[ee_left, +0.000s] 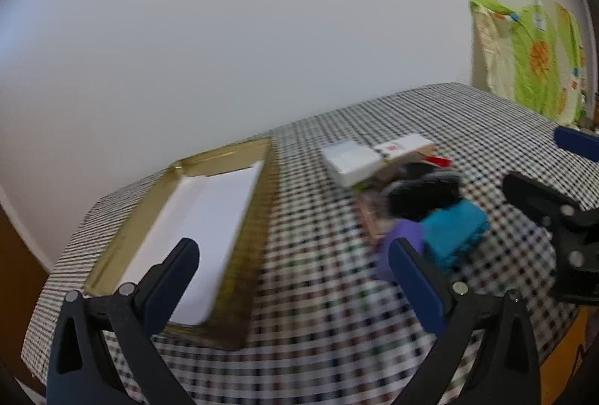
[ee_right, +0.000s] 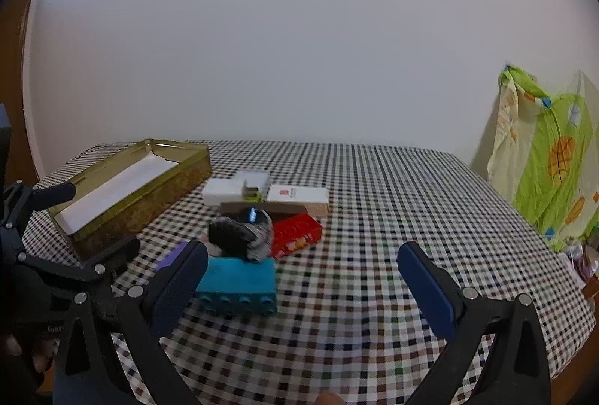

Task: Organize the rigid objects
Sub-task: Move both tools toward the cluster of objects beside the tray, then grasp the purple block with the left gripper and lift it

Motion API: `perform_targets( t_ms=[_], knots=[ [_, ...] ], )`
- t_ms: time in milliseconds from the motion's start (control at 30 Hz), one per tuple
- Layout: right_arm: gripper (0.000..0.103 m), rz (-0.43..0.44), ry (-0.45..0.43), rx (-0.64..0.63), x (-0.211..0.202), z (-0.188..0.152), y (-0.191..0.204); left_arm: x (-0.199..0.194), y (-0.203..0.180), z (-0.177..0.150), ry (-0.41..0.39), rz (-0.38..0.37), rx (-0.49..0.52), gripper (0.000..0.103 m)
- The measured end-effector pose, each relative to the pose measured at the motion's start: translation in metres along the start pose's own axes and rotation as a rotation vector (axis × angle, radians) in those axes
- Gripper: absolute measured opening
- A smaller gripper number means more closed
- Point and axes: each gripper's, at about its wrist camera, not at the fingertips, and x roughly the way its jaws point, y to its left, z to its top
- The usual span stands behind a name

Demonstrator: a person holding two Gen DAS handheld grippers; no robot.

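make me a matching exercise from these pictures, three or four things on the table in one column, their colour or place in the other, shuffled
Things
1. toy brick
2. tin box
3. studded block
4. flat carton

Descriptions
A. gold, open, lined with white, at the left of the checked tablecloth
B. red, behind the pile
C. teal, nearest the right tongs
D. white with a small red mark, at the back

Pairs: 1-C, 2-A, 3-B, 4-D
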Motion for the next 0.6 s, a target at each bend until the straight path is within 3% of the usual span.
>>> perform_targets(
  t_ms=[300,367,400,467,500,600],
  knots=[
    [0.103,-0.008,0.027,0.033,0.008,-0.013,-0.013,0.015,-0.034,-0.006,0.058,-0.072,0.06,0.092],
    [0.103,-0.001,0.029,0.035,0.01,-0.015,-0.013,0.02,-0.035,-0.005,0.078,-0.096,0.056,0.069],
    [0.103,0.001,0.031,0.034,0.01,-0.016,-0.011,0.023,-0.034,-0.004,0.088,-0.109,0.051,0.065],
    [0.103,0.006,0.038,0.032,0.012,-0.017,-0.011,0.03,-0.035,-0.003,0.113,-0.146,0.049,0.047],
    [0.103,0.008,0.041,0.031,0.013,-0.017,-0.01,0.032,-0.036,-0.003,0.119,-0.157,0.045,0.044],
    [0.103,0.011,0.047,0.021,0.016,-0.017,-0.007,0.033,-0.039,-0.002,0.099,-0.203,0.057,0.022]
  ],
)
